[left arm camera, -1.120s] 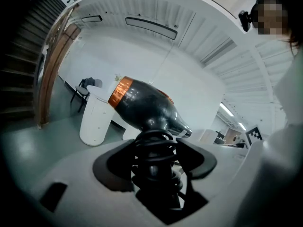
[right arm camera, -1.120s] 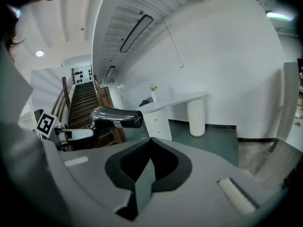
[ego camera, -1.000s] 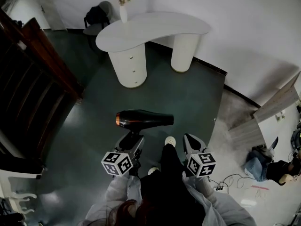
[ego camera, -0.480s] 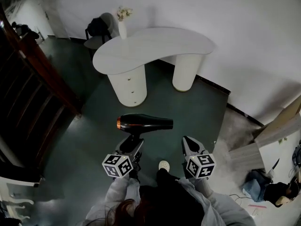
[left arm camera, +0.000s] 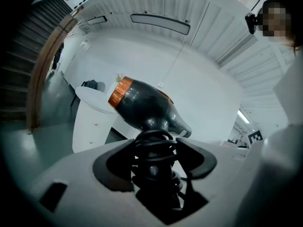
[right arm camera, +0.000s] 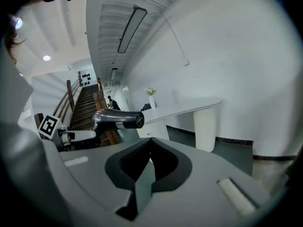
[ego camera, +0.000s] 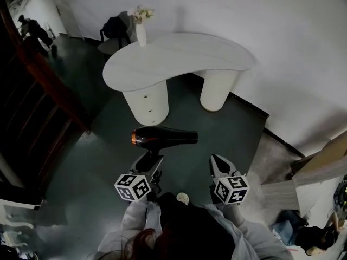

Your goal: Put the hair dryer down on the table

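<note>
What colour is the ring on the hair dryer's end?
Copper-orange ring, clearest in left gripper view.

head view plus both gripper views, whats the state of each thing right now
hair dryer: held in the air by its handle, barrel level, not on the table
left gripper: shut on the hair dryer's cord-wrapped handle
right gripper: jaws together, empty
table: standing, top bare except for the vase
vase: upright at the table's far left end, flowers in it
</note>
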The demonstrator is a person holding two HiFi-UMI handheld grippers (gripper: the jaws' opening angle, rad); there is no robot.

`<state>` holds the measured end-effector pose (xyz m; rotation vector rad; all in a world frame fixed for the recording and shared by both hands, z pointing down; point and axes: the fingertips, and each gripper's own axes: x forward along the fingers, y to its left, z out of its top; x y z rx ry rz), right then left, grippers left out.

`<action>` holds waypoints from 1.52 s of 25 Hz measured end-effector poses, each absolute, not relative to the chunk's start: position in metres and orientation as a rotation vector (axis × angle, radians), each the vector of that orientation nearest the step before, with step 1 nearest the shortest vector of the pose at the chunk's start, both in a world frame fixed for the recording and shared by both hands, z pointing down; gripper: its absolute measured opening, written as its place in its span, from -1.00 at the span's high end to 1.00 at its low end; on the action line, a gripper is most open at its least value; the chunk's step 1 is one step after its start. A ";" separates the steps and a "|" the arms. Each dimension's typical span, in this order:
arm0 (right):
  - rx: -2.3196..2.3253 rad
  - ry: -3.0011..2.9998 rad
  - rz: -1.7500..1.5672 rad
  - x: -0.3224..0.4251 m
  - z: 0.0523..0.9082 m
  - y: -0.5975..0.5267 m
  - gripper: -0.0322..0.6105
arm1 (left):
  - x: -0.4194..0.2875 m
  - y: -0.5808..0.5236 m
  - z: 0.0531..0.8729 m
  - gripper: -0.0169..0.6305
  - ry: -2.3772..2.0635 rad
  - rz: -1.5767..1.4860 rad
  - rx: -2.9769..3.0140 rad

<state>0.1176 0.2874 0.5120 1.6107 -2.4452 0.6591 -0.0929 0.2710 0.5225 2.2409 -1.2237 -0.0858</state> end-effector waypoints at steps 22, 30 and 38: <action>1.553 -2.449 0.713 0.108 0.524 0.117 0.87 | -0.091 0.098 0.523 0.10 -1.235 -0.077 2.221; 1.572 -2.473 0.663 0.091 0.494 -0.005 0.87 | -0.107 -0.025 0.494 0.10 -1.234 -0.080 2.277; 1.566 -2.471 0.640 0.072 0.493 -0.086 0.87 | -0.120 -0.103 0.500 0.10 -1.219 -0.098 2.265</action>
